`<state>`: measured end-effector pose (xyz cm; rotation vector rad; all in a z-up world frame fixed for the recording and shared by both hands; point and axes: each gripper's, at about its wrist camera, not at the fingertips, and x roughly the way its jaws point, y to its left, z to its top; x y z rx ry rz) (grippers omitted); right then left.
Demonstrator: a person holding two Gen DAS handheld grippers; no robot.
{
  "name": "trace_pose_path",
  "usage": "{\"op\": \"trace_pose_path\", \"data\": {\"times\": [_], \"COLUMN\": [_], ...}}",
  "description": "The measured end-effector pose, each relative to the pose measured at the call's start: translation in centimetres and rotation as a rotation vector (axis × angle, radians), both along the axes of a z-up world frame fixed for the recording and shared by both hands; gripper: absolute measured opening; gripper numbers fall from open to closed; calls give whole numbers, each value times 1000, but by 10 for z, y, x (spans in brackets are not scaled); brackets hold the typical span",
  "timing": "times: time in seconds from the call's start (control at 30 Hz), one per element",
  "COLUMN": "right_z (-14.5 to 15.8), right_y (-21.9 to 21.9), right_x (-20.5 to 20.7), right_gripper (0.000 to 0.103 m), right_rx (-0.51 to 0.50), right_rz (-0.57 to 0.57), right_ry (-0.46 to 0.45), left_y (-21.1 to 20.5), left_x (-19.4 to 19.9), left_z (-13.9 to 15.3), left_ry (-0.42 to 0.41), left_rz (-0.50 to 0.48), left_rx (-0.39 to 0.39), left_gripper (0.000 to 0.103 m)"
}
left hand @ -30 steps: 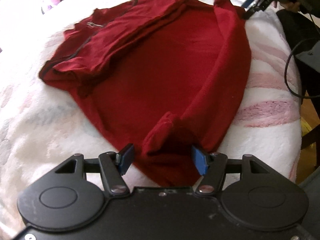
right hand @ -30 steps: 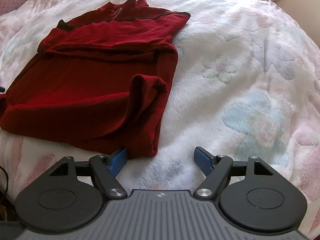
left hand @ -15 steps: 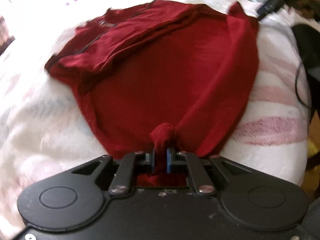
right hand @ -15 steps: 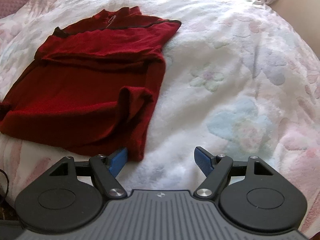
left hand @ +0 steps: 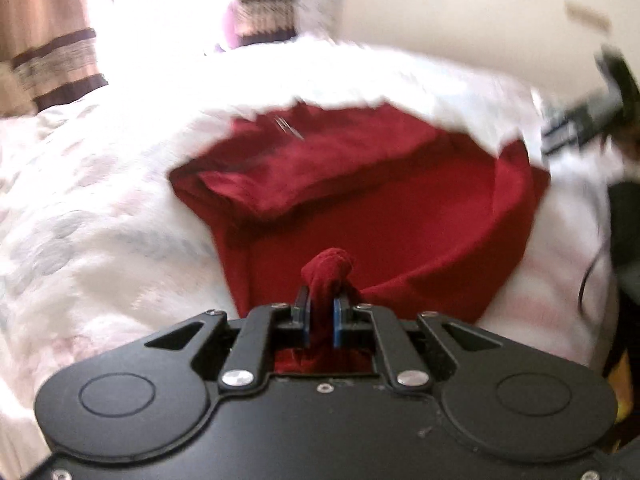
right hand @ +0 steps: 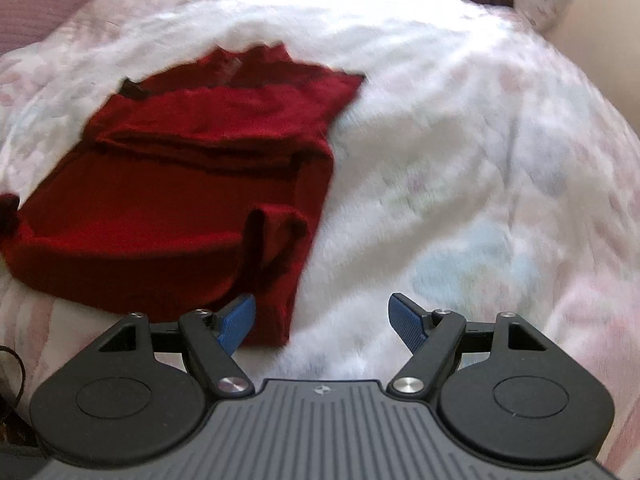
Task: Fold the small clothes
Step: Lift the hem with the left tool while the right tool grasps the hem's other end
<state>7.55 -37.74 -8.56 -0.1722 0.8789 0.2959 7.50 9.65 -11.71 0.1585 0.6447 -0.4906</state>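
In the left wrist view, a bunched corner of the red fleece top (left hand: pixel 360 208) is seen pinched between the jaws of the left gripper (left hand: pixel 321 320), which are closed on the cloth. The garment is spread on the floral blanket (left hand: pixel 80 220) of the bed, its sleeves folded across the upper part, and a metal zip pull (left hand: pixel 290 128) is visible near the far collar. The picture is blurred, and the right gripper appears only as a dark smear at the far right edge.

In the right wrist view, the jaws of the right gripper (right hand: pixel 322 322) are held wide open, with nothing between them. The near hem corner of the top is lying just beside the left blue pad (right hand: pixel 236 324), while the right pad is over bare blanket.

It is judged that the hem is to be gripped at both corners and carried toward the collar. For this to be done well, the right corner should be brought fully between the pads before closing, both layers should be caught, and the two corners should be lifted level so that the fold is kept straight.
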Motion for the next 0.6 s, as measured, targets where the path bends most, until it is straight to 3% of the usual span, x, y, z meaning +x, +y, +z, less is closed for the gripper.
{"op": "trace_pose_path", "data": {"times": [0.13, 0.3, 0.4, 0.6], "right_z": [5, -6, -13, -20], "right_y": [9, 30, 38, 49], "right_x": [0, 8, 22, 46], "right_gripper": [89, 89, 85, 83], "right_rx": [-43, -175, -213, -128], "right_rz": [181, 426, 482, 526], "right_ry": [-81, -139, -136, -99], "left_y": [19, 23, 22, 23], "left_x": [-4, 0, 0, 2], "left_z": [14, 11, 9, 6], "left_ry": [-25, -8, -12, 9], "left_rz": [109, 172, 165, 177], "left_rx": [-110, -117, -110, -103], "left_gripper": [8, 8, 8, 8]}}
